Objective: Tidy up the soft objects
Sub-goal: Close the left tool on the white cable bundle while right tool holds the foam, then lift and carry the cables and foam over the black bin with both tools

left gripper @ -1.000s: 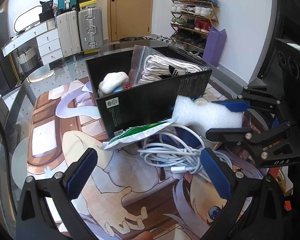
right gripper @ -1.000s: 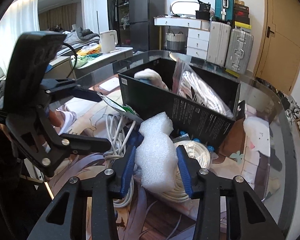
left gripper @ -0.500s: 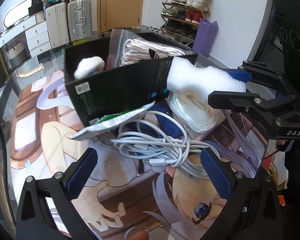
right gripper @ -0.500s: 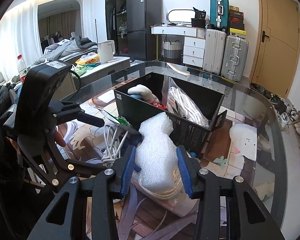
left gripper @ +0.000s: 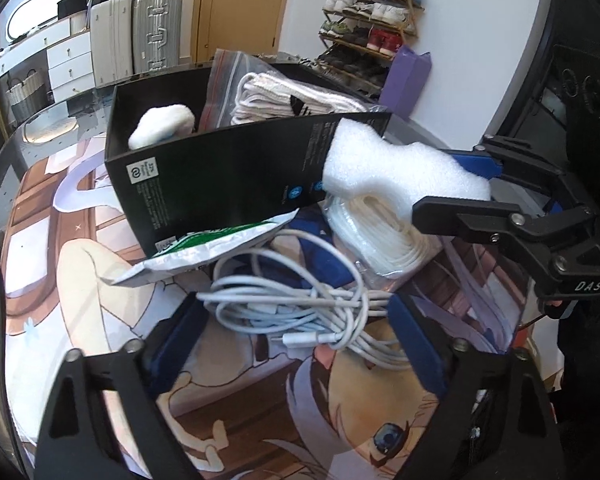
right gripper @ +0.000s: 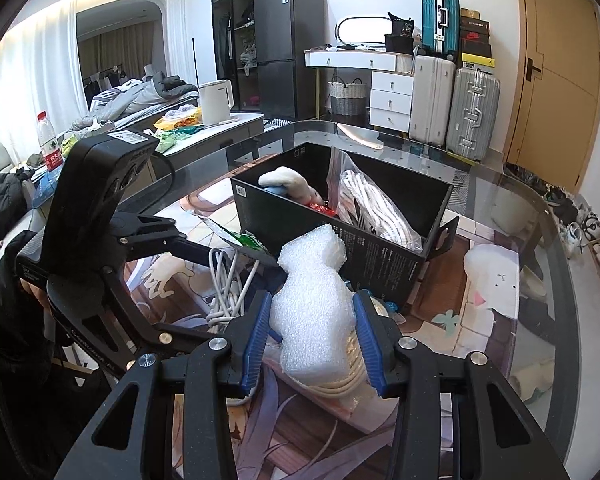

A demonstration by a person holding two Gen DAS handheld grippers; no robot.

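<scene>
Right now my right gripper (right gripper: pixel 313 332) pinches the foam (right gripper: pixel 314 308) above the table (right gripper: pixel 548 240), just short of the box's (left gripper: pixel 220 184) near wall. My left gripper (left gripper: pixel 296 344) is spread wide around the cable (left gripper: pixel 300 304), not touching it.

White foam piece (right gripper: pixel 314 312) — bumpy, upright, pinched between blue pads — hangs before the black box (right gripper: pixel 384 258) near the table's middle; the box holds bagged socks (right gripper: pixel 370 204) and a plush (right gripper: pixel 286 180).
</scene>
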